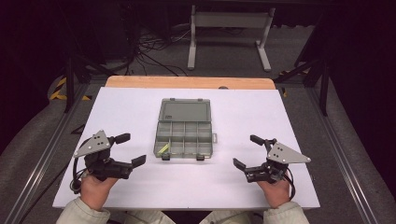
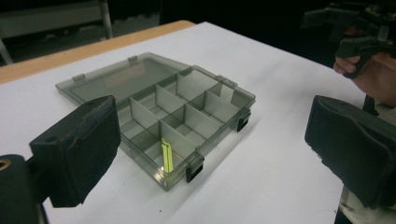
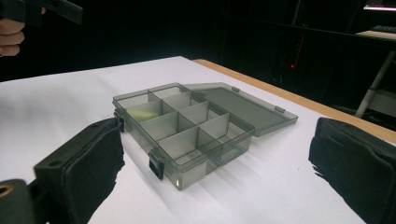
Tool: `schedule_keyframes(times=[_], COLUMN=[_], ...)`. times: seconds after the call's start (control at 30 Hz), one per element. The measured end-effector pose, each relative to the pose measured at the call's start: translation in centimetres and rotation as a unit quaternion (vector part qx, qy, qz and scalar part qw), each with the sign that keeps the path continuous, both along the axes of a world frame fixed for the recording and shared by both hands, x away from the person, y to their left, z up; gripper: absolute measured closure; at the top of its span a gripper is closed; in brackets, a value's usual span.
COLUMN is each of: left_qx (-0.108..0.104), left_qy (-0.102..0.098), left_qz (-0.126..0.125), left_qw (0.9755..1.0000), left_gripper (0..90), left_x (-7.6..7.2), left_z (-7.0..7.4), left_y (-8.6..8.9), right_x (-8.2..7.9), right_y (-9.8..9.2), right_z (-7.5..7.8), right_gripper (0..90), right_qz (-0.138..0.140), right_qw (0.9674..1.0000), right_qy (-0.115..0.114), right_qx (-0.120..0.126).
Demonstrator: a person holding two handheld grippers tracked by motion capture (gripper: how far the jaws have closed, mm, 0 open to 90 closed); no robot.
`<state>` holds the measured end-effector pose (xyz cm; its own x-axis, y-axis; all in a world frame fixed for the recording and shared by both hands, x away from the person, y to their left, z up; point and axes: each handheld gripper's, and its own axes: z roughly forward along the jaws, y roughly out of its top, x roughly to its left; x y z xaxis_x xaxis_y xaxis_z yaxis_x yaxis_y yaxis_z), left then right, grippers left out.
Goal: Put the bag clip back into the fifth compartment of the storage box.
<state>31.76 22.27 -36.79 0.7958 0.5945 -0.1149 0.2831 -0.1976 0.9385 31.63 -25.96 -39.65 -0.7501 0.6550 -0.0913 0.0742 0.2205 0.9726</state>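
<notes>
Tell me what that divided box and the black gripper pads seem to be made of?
The box looks like smoky, translucent hard plastic: the dividers and table show through its glossy walls. The left gripper's pads look like matte black foam or soft rubber, with a rough, slightly ragged surface.

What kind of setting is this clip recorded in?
Probably a lab or recording studio rather than a home. A white-covered table stands in a dark room, cables lie loose on the floor behind it, and metal rails frame its sides. A compartment box lies open on it.
</notes>
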Motion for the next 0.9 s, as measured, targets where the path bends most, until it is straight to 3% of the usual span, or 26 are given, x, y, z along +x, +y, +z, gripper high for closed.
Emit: schedule_keyframes(times=[0.13,0.47,0.73,0.9], left_qx=[-0.023,-0.047,-0.03,-0.033], left_qy=[-0.034,-0.084,-0.109,-0.114], left_qz=[0.014,0.026,0.05,0.06], left_qw=[0.9991,0.9951,0.9923,0.9911], left_gripper=[1.8,1.4,0.6,0.5], left_x=[-1.0,-2.0,-2.4,-2.4], left_z=[-0.6,-2.7,-4.4,-4.8], left_y=[1.2,3.6,4.7,4.9], right_x=[-0.1,-0.2,-0.2,-0.2], right_y=[0.0,0.0,0.0,0.1], right_z=[0.0,0.0,-0.1,-0.1], right_gripper=[2.8,2.8,2.8,2.8], right_qz=[0.001,0.002,0.002,0.003], right_qw=[1.0,1.0,1.0,1.0], right_qy=[0.001,-0.003,-0.002,-0.002], right_qx=[0.001,0.002,0.002,0.001])
